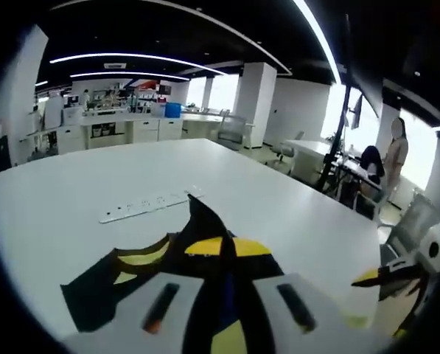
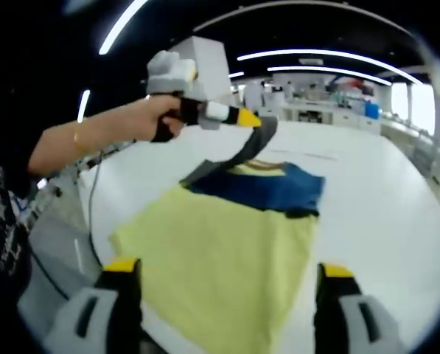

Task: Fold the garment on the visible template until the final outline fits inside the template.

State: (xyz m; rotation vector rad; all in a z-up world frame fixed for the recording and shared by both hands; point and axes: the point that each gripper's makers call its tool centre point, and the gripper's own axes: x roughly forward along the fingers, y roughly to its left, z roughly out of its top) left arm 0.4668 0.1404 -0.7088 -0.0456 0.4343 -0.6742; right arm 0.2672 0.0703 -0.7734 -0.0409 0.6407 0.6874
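Power strip (image 1: 149,204) on white table (image 1: 72,184) beyond garment (image 2: 227,243); person (image 1: 393,158) standing far off.

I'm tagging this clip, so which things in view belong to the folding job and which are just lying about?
Job:
- yellow and navy garment, spread on the white table
- left gripper, pinching up its navy sleeve
- right gripper, jaws apart over the yellow part

Lying about:
- white power strip on the table
- office chair beyond the table
- blue bin on the far counter
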